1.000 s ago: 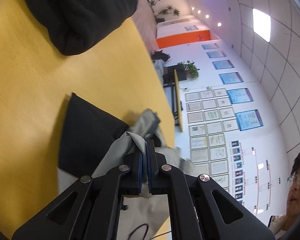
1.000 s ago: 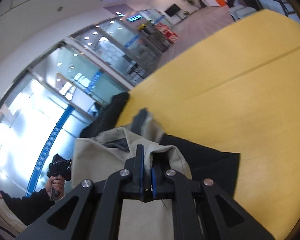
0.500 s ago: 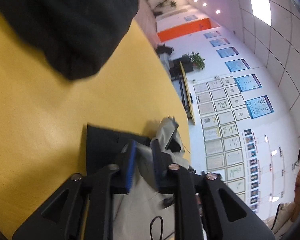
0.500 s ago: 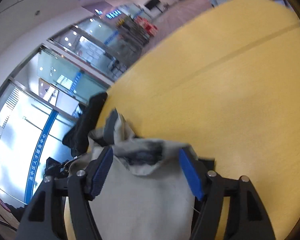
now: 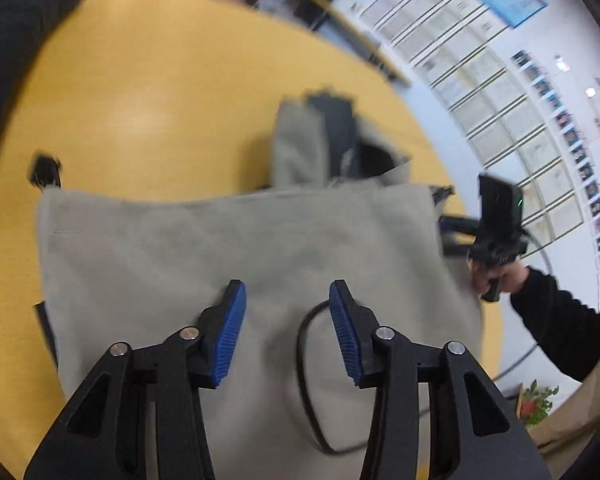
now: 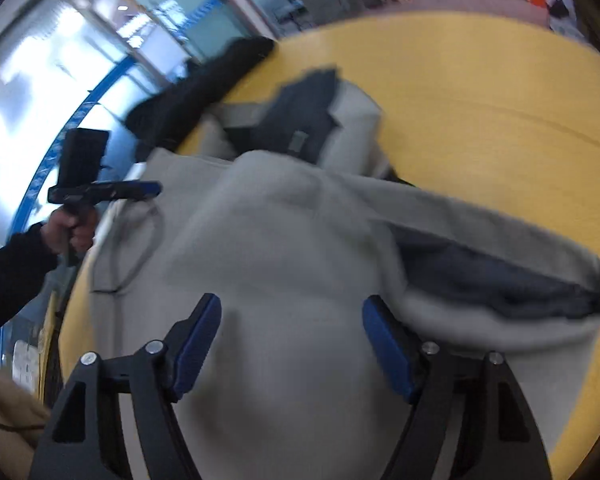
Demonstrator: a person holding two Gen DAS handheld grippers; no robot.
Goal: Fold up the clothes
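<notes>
A grey-beige garment with dark lining (image 5: 228,240) lies folded on the yellow table (image 5: 140,92). Its collar end with dark inner fabric (image 5: 332,132) sticks out at the far side. My left gripper (image 5: 286,322) is open and empty above the garment's near part. In the right wrist view the same garment (image 6: 284,240) lies bunched, with a fold showing dark lining (image 6: 500,280) at the right. My right gripper (image 6: 292,336) is open and empty over it. The left gripper also shows in the right wrist view (image 6: 100,192), the right gripper in the left wrist view (image 5: 496,232).
A black garment (image 5: 16,40) lies at the table's far left; in the right wrist view it (image 6: 196,92) hangs over the far table edge. A thin dark cord (image 5: 308,380) lies on the grey garment. The table edge (image 5: 452,168) runs close past the garment.
Both grippers were shut on the garment's edge one second ago. They have opened, let the fabric drop onto the table, and pulled back above it.
</notes>
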